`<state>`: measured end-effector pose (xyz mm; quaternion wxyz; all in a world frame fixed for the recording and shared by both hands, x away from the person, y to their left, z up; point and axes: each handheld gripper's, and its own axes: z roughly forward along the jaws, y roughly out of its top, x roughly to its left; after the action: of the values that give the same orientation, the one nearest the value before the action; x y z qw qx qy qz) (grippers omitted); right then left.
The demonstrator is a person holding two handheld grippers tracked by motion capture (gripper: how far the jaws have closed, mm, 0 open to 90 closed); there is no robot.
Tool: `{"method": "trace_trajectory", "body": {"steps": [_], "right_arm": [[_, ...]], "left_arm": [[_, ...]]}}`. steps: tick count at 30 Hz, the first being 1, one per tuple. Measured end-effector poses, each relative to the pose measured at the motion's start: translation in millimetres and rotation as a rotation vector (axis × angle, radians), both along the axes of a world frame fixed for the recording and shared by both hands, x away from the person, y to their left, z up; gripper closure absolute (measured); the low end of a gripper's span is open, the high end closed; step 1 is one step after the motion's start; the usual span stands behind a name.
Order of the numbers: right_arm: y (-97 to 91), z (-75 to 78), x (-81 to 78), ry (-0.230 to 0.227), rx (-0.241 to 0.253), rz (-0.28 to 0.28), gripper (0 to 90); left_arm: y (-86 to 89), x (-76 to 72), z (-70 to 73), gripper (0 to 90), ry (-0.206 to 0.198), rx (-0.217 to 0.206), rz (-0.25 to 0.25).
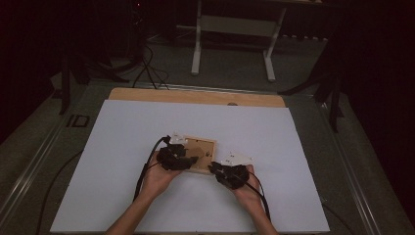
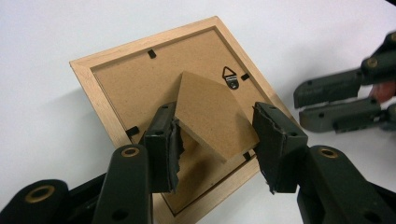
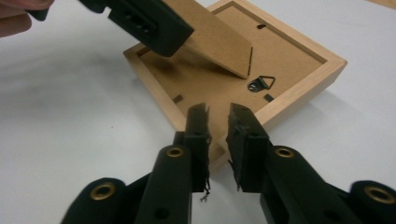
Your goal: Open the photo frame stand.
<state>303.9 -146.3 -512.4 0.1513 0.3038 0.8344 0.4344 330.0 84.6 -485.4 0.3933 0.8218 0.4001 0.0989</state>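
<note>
Picture frame (image 1: 199, 153) lay face down at the centre of the high view, on the white board (image 1: 122, 147) covering the table, its fibreboard backing uppermost. In the left gripper view the easel stand (image 2: 212, 116) was raised off the backing, tilted up from its hinge near the hanging hook (image 2: 229, 77) in the upper right of that frame. The left gripper (image 2: 217, 147) straddled the stand's free end, one jaw on either side; the pads appeared to touch its edges, though a firm clamp could not be confirmed from this angle. The right gripper (image 3: 218, 135) sat low in its own view at the frame's near corner, jaws slightly parted, nothing between them and touching nothing. The retaining tabs (image 2: 152, 53) along the backing's edge appeared seated.

Assessment: the stand was judged to be partly unfolded. Remaining work would likely be to swing it fully out, then turn the frame upright to rest on it.
</note>
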Motion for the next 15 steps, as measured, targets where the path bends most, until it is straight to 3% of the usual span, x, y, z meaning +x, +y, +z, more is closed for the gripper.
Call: {"method": "trace_trajectory", "body": {"steps": [4,15], "right_arm": [[-5.9,4.4,2.1,0.002,0.027,-0.010,74.9],[-17.5,24.1,10.8,-0.025,0.037,-0.046,73.2]], "left_arm": [[-0.4,-2.5,-0.1,53.3,-0.017,0.004,-0.003],[-0.4,-8.9,-1.3,53.3,-0.062,0.019,-0.013]]}}
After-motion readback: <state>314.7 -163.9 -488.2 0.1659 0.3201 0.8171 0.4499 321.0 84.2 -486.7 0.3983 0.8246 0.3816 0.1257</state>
